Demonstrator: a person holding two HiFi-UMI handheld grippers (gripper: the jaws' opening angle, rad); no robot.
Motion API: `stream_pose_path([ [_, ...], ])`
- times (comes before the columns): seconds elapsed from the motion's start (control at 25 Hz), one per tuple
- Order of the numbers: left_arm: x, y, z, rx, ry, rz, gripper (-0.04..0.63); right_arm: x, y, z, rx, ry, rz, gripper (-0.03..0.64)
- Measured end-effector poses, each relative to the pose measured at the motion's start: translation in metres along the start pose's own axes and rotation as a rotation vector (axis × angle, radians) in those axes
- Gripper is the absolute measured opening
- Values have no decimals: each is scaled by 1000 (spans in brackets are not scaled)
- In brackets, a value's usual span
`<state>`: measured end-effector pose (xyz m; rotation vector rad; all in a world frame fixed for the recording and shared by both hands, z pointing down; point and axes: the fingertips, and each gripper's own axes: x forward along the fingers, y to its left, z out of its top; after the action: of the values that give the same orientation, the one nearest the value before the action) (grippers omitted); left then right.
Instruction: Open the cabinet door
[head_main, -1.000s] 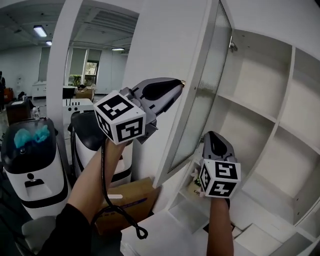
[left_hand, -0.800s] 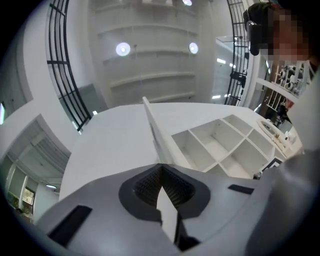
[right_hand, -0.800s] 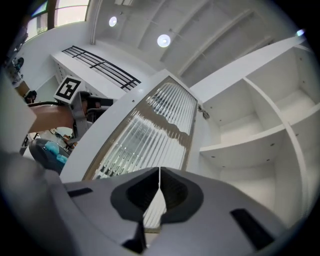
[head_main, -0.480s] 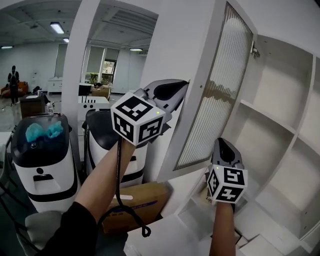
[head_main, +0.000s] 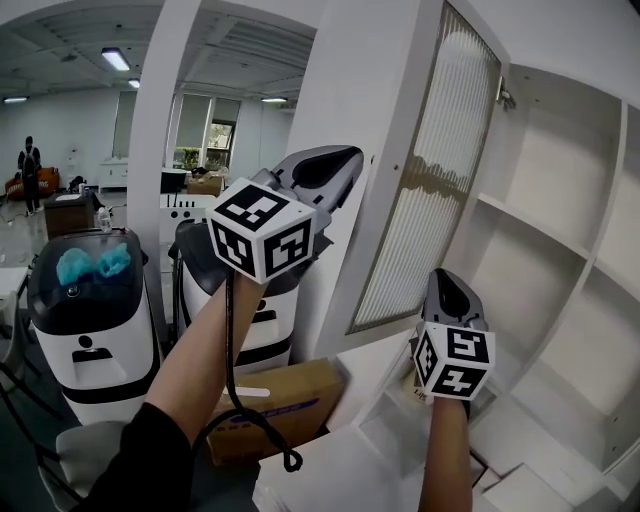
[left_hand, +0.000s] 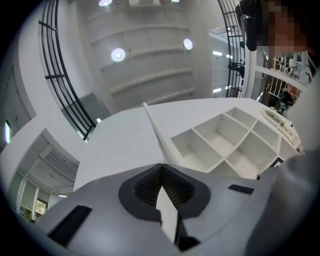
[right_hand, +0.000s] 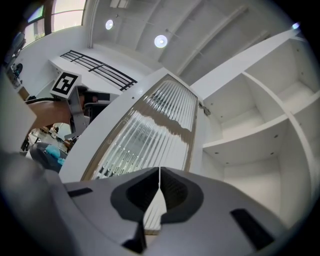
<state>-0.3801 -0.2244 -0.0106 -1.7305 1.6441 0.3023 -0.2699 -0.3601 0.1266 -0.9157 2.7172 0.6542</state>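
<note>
Shelves (head_main: 540, 235) of a white cabinet fill our right side; to the left lies a bright office with a ceiling light (head_main: 116, 58), a white machine (head_main: 95, 335) and a cardboard box (head_main: 290, 395) on the floor. The cabinet door (head_main: 430, 190), ribbed glass in a white frame, stands swung open. Our left gripper (head_main: 348, 165) is clenched on nothing and points up beside the door's outer edge; whether it touches the door we cannot tell. Our right gripper (head_main: 442, 285), clenched and empty too, sits below the door's lower corner.

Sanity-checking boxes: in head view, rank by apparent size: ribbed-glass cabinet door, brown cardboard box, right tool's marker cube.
1. White-framed ribbed-glass cabinet door.
2. Brown cardboard box, partly hidden.
3. Black-and-white marker cube of right tool, enlarged by nearness.
</note>
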Motion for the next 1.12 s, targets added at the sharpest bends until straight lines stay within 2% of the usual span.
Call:
stream_pose_path([
  [0.36,-12,-30,40,-3,-43,13,8,-40,-16,26,-17,-26,-29,20],
  [0.56,-2,-82,61,16,-66,-36,8,-79,-43,35,-28,-31,-74,20],
  [0.68,12,-120,67,-15,-84,-77,8,-107,-68,38,-37,-24,-117,20],
  [0.8,35,-163,58,-93,-91,-127,8,-143,-105,38,-56,-5,-195,20],
  [1.12,93,-332,25,-301,-97,-352,8,-295,-222,38,-153,111,-526,20],
])
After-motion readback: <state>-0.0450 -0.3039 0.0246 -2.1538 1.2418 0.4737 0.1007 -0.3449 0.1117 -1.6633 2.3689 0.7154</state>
